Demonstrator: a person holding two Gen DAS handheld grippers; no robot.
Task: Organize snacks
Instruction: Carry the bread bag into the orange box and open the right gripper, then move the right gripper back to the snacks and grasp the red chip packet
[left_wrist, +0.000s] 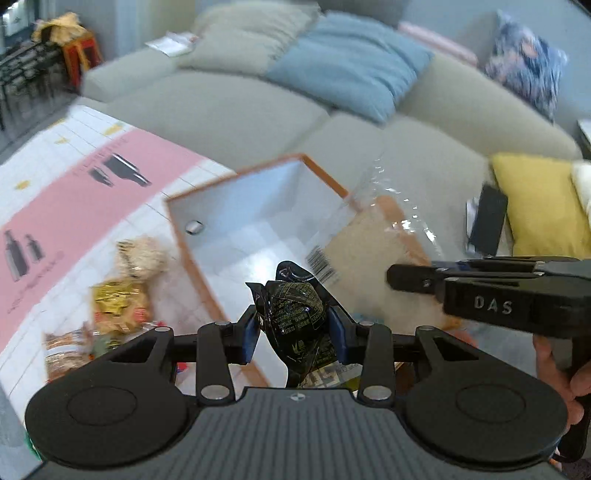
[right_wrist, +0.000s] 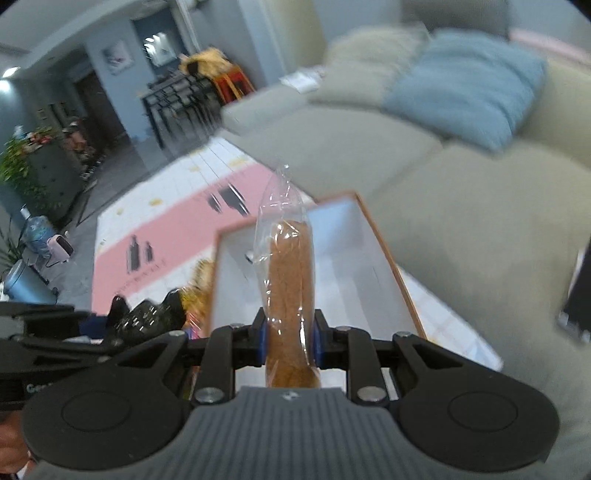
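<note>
The table (left_wrist: 44, 162) is covered with a white grid-pattern sheet with a wide pink band (left_wrist: 92, 192) across it — dark bottle shapes are printed on the pink. On the sheet stands an open box (left_wrist: 236, 221), white inside with an orange-brown rim, close to the sofa-side edge. Just beside the box's left wall lie some loose snacks — a pale fluffy pack (left_wrist: 142, 254), a yellow wrapped pack (left_wrist: 118, 302) and a brown-orange pack (left_wrist: 68, 350).

The left claw (left_wrist: 293, 325) pinches a black snack packet (left_wrist: 295, 314) above the orange-rimmed box (left_wrist: 258, 221).
</note>
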